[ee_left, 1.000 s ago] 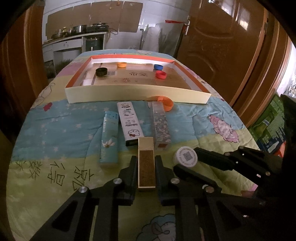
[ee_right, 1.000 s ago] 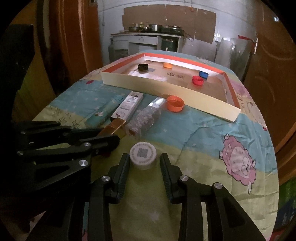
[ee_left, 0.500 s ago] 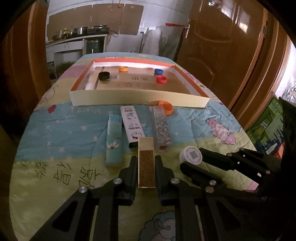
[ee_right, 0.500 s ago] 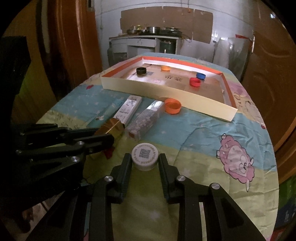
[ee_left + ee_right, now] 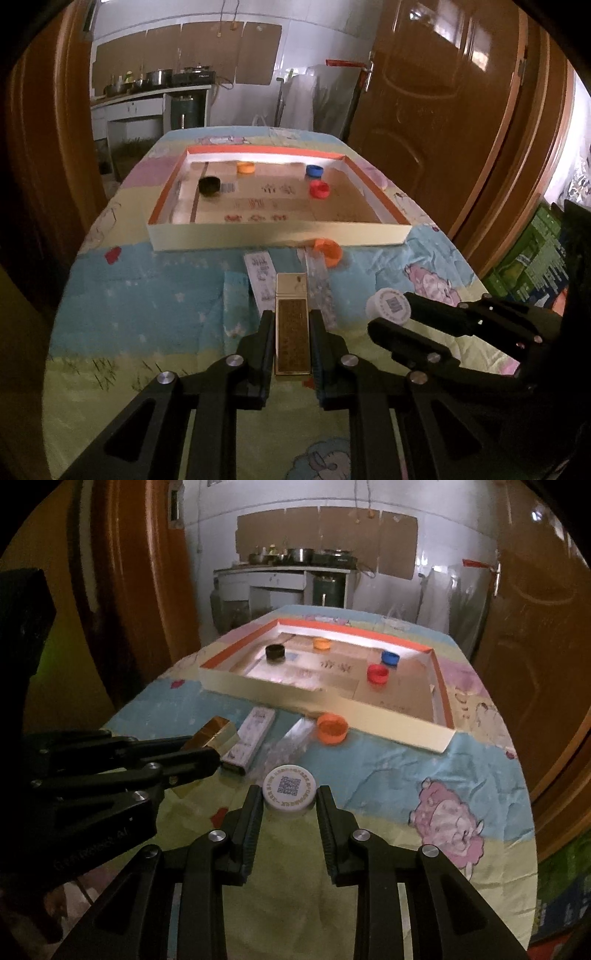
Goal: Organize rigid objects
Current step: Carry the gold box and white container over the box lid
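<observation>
Lifting together, both grippers have raised their loads clear of the cartoon-print cloth (image 5: 155,295) on the desk. Nearest, the left gripper (image 5: 291,325) has its jaws clamped on a slim gold lighter (image 5: 291,325), held lengthwise between them; just beside it the right gripper (image 5: 289,801) has its jaws closed on a white cap (image 5: 289,788) printed with a square code. A second ago both items sat low against the cloth; now the cloth and what is left on it look farther below, so the pickup seems done and the carry begun (the grips themselves look unchanged).

Beneath and just beyond the held lighter lie a blue lighter (image 5: 236,295), a white printed lighter (image 5: 260,277) and a clear glittery one (image 5: 319,280), side by side, blurred. Past them an orange cap (image 5: 328,251) rests against the near wall of the shallow cardboard tray (image 5: 258,238).

Inside the tray sit a black cap (image 5: 209,184), a smaller orange cap (image 5: 245,167), a blue cap (image 5: 314,170) and a red cap (image 5: 319,189), well apart. Judging from that, the white cap likely belongs with them; where the lighter should go is unclear.
</observation>
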`<state>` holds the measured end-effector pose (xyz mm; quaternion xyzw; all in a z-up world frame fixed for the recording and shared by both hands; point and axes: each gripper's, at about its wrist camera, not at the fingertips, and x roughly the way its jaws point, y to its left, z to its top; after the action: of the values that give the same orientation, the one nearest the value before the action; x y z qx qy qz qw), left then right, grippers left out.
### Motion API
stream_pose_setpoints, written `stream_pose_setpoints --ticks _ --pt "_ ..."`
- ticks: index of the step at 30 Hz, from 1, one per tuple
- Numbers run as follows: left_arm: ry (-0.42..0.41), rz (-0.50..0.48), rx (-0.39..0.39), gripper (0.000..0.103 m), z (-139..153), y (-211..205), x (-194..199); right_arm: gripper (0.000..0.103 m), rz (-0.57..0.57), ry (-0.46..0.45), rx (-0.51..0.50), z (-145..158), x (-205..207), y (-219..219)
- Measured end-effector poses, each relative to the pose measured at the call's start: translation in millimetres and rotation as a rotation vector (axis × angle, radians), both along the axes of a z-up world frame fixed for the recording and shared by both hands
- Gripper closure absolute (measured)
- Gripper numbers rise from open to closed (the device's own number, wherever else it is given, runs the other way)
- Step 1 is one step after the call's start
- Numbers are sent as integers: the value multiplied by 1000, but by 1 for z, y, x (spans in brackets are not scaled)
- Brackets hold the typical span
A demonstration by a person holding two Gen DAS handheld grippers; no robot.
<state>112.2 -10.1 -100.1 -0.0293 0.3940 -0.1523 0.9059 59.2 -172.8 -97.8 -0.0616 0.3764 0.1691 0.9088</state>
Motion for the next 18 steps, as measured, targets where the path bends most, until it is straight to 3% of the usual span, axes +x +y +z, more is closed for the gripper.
stream_pose_setpoints --ticks 18 --pt "-14 30 17 85 12 12 34 73 -6 -10 14 15 34 1"
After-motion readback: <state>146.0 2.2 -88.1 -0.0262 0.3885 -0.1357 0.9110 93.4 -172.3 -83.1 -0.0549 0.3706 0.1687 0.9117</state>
